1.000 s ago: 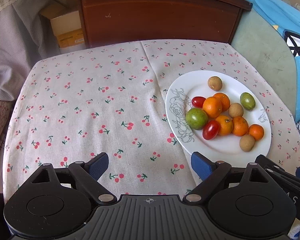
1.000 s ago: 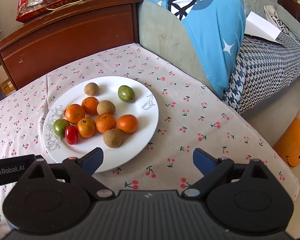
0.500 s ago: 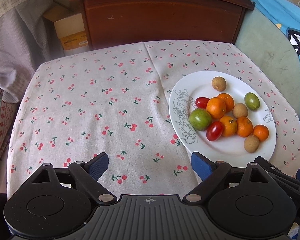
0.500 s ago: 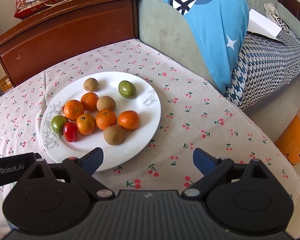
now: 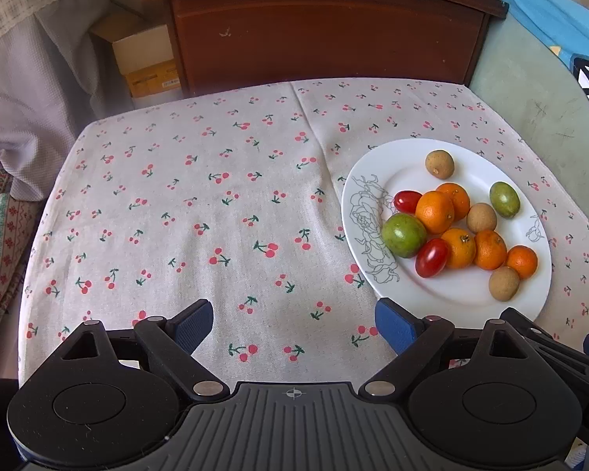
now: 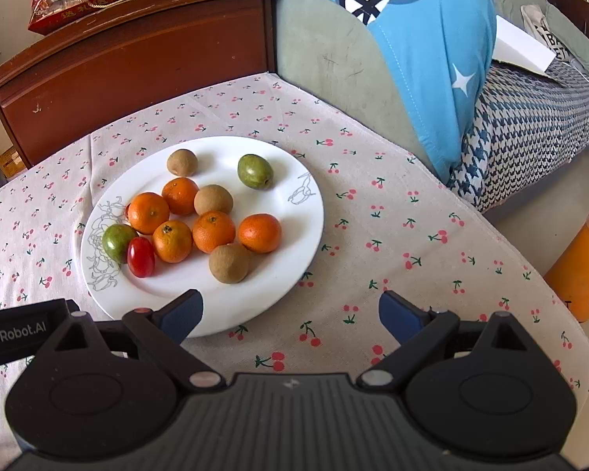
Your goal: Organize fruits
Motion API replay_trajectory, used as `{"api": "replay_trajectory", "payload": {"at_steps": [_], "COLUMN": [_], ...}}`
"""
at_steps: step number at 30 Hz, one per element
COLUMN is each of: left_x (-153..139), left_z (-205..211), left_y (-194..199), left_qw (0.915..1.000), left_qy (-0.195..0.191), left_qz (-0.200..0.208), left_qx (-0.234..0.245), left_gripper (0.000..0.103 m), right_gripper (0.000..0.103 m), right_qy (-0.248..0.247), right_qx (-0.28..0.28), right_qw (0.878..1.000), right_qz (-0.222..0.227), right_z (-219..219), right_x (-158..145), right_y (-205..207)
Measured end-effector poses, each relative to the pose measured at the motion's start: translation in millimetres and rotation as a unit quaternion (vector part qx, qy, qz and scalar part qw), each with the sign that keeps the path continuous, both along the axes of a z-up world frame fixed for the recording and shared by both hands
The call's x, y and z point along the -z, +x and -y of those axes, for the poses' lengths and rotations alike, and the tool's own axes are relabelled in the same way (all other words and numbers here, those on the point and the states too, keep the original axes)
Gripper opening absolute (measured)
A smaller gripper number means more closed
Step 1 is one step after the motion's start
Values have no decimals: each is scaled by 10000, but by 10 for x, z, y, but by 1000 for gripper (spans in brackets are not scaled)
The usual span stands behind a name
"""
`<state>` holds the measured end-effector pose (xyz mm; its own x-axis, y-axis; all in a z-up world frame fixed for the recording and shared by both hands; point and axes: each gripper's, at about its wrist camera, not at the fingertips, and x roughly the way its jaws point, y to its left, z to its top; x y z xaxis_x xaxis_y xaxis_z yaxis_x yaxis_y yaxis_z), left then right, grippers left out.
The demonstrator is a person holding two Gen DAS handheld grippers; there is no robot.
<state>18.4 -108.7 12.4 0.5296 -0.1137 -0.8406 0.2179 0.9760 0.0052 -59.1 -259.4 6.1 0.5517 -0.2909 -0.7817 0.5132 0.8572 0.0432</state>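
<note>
A white plate (image 5: pixel 467 294) (image 6: pixel 294 235) on the cherry-print tablecloth holds mixed fruit: several oranges (image 5: pixel 434 207) (image 6: pixel 213 231), two red tomatoes (image 5: pixel 432 257) (image 6: pixel 140 256), two green fruits (image 5: pixel 403 234) (image 6: pixel 255 171) and three brown fruits (image 5: pixel 503 283) (image 6: pixel 229 263). My left gripper (image 5: pixel 294 325) is open and empty above bare cloth, left of the plate. My right gripper (image 6: pixel 290 314) is open and empty over the plate's near rim.
A dark wooden headboard (image 5: pixel 326 35) (image 6: pixel 137 66) stands behind the table. Cardboard boxes (image 5: pixel 145 62) sit at the back left. A green sofa with blue clothing (image 6: pixel 432 39) is on the right. An orange bin (image 6: pixel 581 267) is on the floor at right.
Both grippers have shifted slightly, the left one drifting left so the plate sits further right in its view. The fruit has not moved. Both stay open.
</note>
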Motion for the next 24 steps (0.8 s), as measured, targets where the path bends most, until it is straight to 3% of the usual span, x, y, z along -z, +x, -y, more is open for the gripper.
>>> {"api": "replay_trajectory", "payload": {"at_steps": [24], "left_x": [-70], "left_z": [-157], "left_y": [-47], "left_qw": [9999], "left_qy": [112], "left_qz": [63], "left_qx": [-111], "left_gripper": [91], "right_gripper": [96], "right_qy": [-151], "right_qx": [-255], "right_qw": [9995], "right_qz": [-61], "right_z": [-185], "right_x": [-22], "right_y": [-24]}}
